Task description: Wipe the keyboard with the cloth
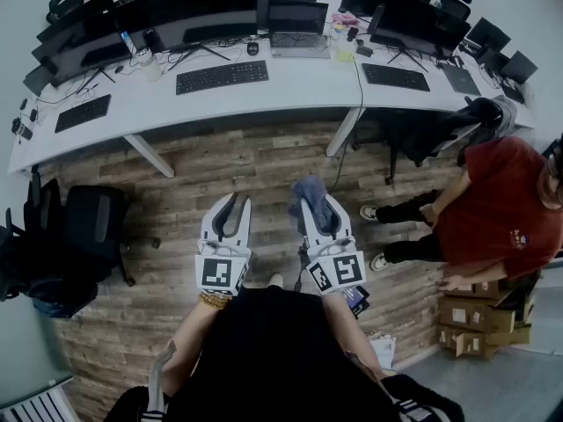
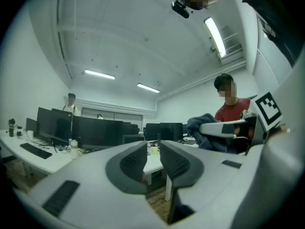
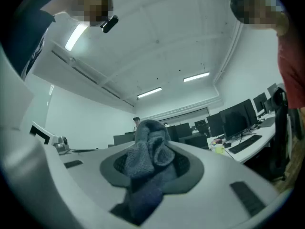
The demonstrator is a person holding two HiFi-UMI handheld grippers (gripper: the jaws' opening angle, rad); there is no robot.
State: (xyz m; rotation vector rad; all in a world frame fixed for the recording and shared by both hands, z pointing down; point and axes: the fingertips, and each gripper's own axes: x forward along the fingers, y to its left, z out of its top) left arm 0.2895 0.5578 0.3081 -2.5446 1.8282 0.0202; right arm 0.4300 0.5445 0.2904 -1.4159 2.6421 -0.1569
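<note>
Both grippers are level, side by side in front of the holder, over the wood floor [image 1: 264,161] and well short of the desk [image 1: 299,84].

Left gripper [image 1: 234,202]: jaws closed together, only a thin slit between the pads, nothing in them.

Right gripper [image 1: 318,211]: clamped on the cloth [image 1: 308,192]. The cloth is grey-blue and bunched. A wad sticks out past the jaw tips and the rest hangs down between the jaws. In the right gripper view it fills the whole gap.

The cloth is in the air and touches nothing but the gripper.

Middle keyboard [image 1: 222,76]: black, flat on the white desk, roughly straight ahead of the grippers and well apart from them. Two more black keyboards sit on the same desk, one further left [image 1: 84,112] and one further right [image 1: 396,76]. I can't tell which one is the target.

A laptop [image 1: 297,23] sits open behind the middle keyboard, and a row of dark monitors [image 1: 189,16] runs along the back edge.

A person in a red shirt [image 1: 493,209] stands to the right of the right gripper, next to stacked cardboard boxes [image 1: 479,319]. A black chair [image 1: 88,227] is on the left.
</note>
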